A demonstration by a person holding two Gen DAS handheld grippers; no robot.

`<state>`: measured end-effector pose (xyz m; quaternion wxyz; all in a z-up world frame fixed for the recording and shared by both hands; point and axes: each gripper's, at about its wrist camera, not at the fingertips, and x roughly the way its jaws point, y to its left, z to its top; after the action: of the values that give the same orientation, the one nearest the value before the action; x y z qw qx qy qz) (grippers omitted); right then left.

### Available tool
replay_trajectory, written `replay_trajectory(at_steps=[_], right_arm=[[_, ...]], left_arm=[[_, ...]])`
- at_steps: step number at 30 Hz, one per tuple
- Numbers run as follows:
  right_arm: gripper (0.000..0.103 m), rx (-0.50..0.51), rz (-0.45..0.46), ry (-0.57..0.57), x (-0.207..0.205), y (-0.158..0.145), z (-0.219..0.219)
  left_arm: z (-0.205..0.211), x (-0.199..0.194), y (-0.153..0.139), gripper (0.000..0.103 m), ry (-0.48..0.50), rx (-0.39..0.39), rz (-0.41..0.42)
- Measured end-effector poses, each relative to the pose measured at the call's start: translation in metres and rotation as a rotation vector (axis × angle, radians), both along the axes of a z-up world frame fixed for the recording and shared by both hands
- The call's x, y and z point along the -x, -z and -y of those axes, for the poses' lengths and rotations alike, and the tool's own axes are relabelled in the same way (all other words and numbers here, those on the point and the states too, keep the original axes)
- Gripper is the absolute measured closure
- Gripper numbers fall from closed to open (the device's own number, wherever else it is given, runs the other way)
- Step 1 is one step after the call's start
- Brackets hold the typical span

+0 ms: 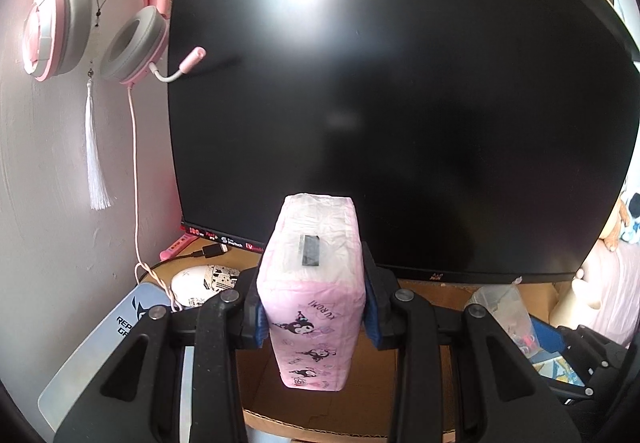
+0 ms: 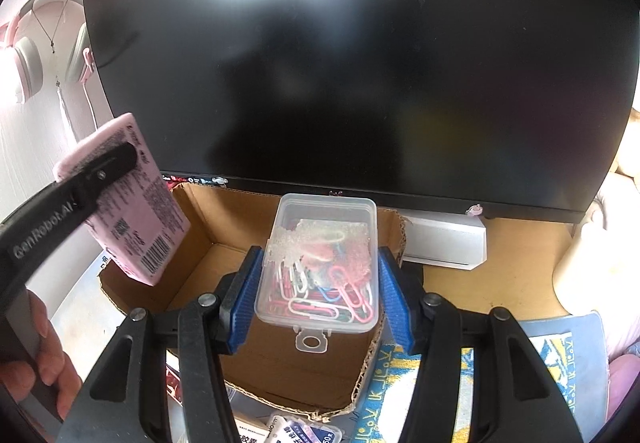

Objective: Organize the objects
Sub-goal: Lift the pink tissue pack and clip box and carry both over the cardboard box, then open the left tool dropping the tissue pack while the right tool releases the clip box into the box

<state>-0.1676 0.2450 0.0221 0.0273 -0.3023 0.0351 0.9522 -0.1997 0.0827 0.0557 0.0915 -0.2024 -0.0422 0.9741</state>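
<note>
The left claw [image 1: 312, 317] pinches a pink tissue pack [image 1: 314, 291] between its blue pads [image 1: 262, 319]. The pack stands on end and hangs over an open cardboard box [image 1: 420, 323]. A hand [image 2: 44, 355] grips that tool from below.

The right claw [image 2: 316, 291] squeezes a clear plastic box of paper clips [image 2: 320, 263], one blue pad on each side. The lid is shut and its little tab points back at the claw. This clear box also hangs over the cardboard box [image 2: 248, 227], to the right of the pink pack [image 2: 132, 203].

The cardboard box sits on a brown tabletop [image 2: 512, 275]. Near its front edge lies a small flat packet with print on it [image 2: 304, 431]. To the right lies a blue and yellow cloth [image 2: 560, 359]. To the left lie a grey mouse pad [image 1: 116, 327] and a white mouse [image 1: 196, 283].

Behind everything stands a big black screen [image 1: 400, 103]. It is off, and a bright light shines on its glass. It blocks most of the wall. On the pale wall to its left hang pink headphones [image 1: 92, 15] and a white tassel [image 1: 96, 159].
</note>
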Motion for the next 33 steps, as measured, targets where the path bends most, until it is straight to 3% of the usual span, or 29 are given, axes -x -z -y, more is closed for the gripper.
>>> replay_trajectory(at_steps=[7,25,33], right_arm=[[0.043,0.028,0.023,0.006,0.009,0.007,-0.003],[0.043,-0.104,0.103,-0.011,0.039,0.027,0.015],[0.043,-0.112,0.138,-0.004,0.05,0.034,0.004]], left_arm=[[-0.013,0.0,0.006,0.068,0.032,0.044,0.001],[-0.01,0.022,0.028,0.068,-0.024,0.055,0.14],[-0.007,0.017,0.026,0.068,-0.009,0.07,0.121]])
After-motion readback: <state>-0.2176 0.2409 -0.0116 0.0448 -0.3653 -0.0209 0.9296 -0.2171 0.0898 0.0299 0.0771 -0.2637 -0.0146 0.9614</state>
